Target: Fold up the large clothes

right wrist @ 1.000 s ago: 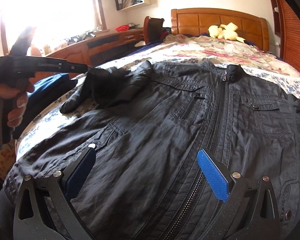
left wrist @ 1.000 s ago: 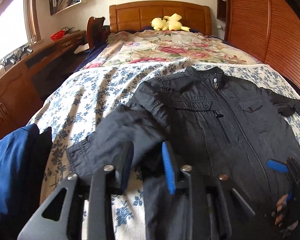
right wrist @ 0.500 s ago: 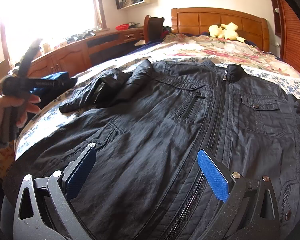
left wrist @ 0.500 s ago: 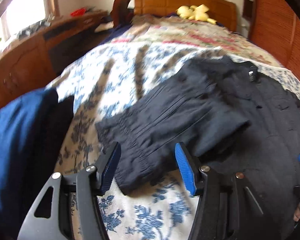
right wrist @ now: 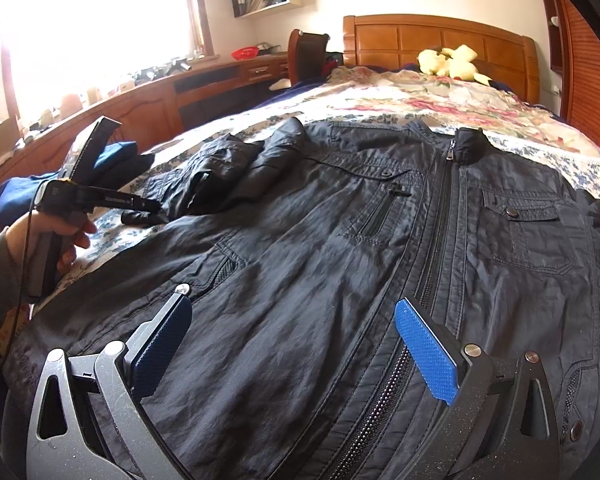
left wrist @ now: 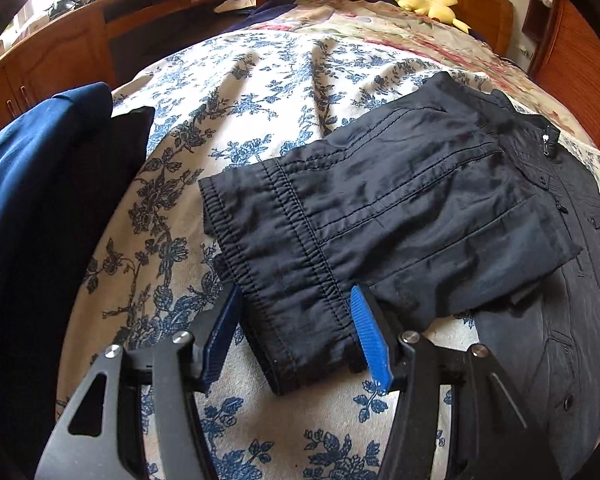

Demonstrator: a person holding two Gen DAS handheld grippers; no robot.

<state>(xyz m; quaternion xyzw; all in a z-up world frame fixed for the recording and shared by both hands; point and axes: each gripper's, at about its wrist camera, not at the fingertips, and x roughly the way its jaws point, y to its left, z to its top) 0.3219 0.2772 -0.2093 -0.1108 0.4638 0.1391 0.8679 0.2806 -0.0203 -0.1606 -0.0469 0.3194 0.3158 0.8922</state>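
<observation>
A black zip-up jacket [right wrist: 340,220] lies front-up on the floral bedsheet [left wrist: 260,92]. Its sleeve [left wrist: 380,208] is folded at the shoulder and stretches out flat to the left. The sleeve's cuff [left wrist: 292,312] sits between the fingers of my left gripper [left wrist: 296,328], which stands open around it, the pads beside the cuff's edges. The right wrist view shows a hand holding that left gripper [right wrist: 140,206] low at the crumpled sleeve [right wrist: 220,172]. My right gripper [right wrist: 296,340] hovers wide open over the jacket's lower front, left of the zip, with nothing gripped.
A pile of dark blue clothes [left wrist: 40,200] lies at the bed's left edge, close to the left gripper. A wooden desk [left wrist: 60,48] runs along the left wall. At the headboard sits a yellow plush toy [right wrist: 452,62]. A wooden wardrobe [right wrist: 592,92] stands on the right.
The left gripper let go of the sleeve, opened wider and sank left and down to the cuff, which now lies flat. The right gripper has not moved.
</observation>
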